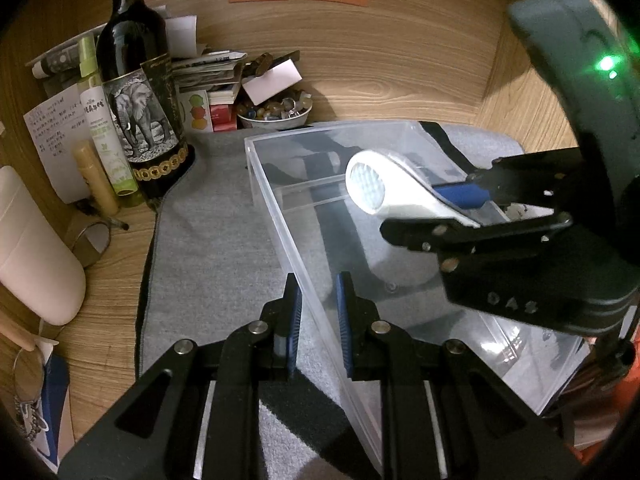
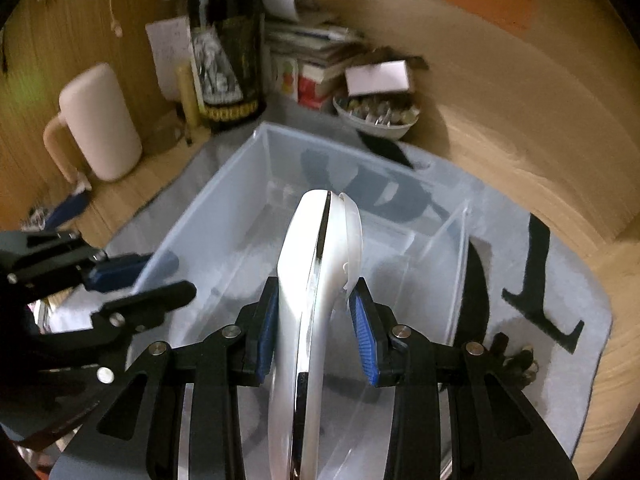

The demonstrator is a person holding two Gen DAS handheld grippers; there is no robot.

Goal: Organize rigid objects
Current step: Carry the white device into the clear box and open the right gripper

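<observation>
A clear plastic organizer box [image 1: 280, 216] with dividers stands on a grey mat [image 1: 208, 240]; it also shows in the right wrist view [image 2: 224, 184]. My right gripper [image 2: 316, 332] is shut on a white handheld device [image 2: 320, 264] and holds it above the box; in the left wrist view the device [image 1: 384, 188] hangs over the box with its round head pointing left, held by the right gripper [image 1: 476, 208]. My left gripper [image 1: 318, 320] straddles the box's near-left wall, jaws narrowly apart with the wall between them; it shows at the left in the right wrist view [image 2: 148, 276].
A dark wine bottle [image 1: 140, 92], tubes, papers and a white bowl of small items [image 1: 276, 114] stand behind the mat. A pale mug [image 2: 100, 124] stands at left. A black bracket [image 2: 536, 280] and small dark items [image 2: 516, 360] lie on the mat right of the box.
</observation>
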